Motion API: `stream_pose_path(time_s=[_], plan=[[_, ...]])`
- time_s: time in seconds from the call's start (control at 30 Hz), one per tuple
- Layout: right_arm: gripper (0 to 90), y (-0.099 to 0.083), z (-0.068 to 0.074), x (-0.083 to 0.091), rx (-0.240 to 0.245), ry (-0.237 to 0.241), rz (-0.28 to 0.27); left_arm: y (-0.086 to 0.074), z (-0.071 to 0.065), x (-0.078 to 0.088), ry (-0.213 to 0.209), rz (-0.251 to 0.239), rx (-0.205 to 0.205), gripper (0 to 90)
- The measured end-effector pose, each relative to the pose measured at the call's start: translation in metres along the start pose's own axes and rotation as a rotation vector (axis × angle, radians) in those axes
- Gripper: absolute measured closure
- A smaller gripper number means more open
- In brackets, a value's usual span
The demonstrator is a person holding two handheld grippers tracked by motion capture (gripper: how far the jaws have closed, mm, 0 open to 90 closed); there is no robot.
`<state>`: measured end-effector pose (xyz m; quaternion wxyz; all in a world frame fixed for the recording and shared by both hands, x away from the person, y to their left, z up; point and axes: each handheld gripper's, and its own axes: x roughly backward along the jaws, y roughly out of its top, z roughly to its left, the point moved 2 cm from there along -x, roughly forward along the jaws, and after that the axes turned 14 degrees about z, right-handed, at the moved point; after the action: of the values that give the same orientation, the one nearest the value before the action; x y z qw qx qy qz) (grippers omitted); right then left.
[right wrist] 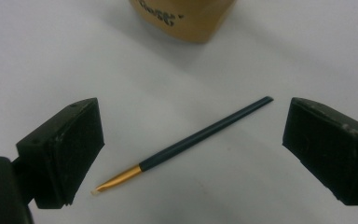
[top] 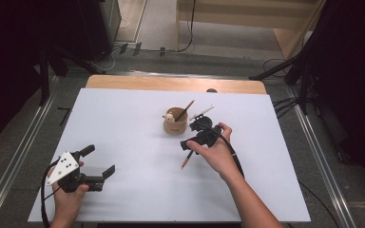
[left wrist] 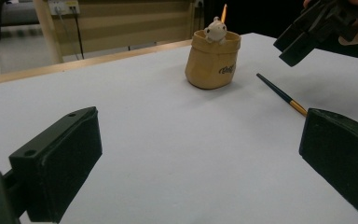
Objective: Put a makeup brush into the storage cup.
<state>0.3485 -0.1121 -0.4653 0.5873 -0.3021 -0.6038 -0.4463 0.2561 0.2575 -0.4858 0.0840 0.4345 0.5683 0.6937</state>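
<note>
tan cup (left wrist: 213, 60), script unreadable | right gripper (right wrist: 191, 140) released over brush (right wrist: 186, 142) | left gripper (left wrist: 200, 154) released

A slim paintbrush with a dark blue-black handle, a gold metal ferrule and a small pale tip (right wrist: 182, 144) lies flat on the white table, loose and untouched. In the right gripper view its handle end points toward 2 o'clock and its bristle tip toward 8 o'clock. In the high view it lies near the tan pot, at about 5 o'clock from it.
</note>
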Motion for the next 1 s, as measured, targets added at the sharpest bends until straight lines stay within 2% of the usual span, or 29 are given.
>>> stream_pose_path(time_s=[0.27,0.47,0.67,0.77,0.9,0.93,1.0], plan=[[3.5,0.005,0.001,-0.016,-0.025,0.009,0.150,0.000,0.000,0.000,-0.008,0.001,0.000,0.0],[3.7,0.007,0.004,-0.026,-0.034,-0.027,0.244,0.000,0.000,0.000,-0.012,0.000,0.001,0.0],[9.1,0.010,0.008,-0.032,-0.044,-0.018,0.286,0.000,-0.001,0.000,-0.014,-0.001,0.001,0.0],[14.6,0.010,0.009,-0.035,-0.060,-0.039,0.292,0.000,0.000,0.000,-0.024,-0.002,0.003,0.0],[14.4,0.009,0.015,-0.042,-0.045,-0.062,0.337,0.001,0.000,0.000,-0.029,-0.007,0.006,0.0],[14.4,0.009,0.017,-0.043,-0.033,-0.080,0.340,0.001,0.000,0.000,-0.030,-0.007,0.007,0.0],[14.6,0.009,0.018,-0.043,-0.032,-0.083,0.344,0.001,0.000,0.000,-0.031,-0.007,0.008,0.0]])
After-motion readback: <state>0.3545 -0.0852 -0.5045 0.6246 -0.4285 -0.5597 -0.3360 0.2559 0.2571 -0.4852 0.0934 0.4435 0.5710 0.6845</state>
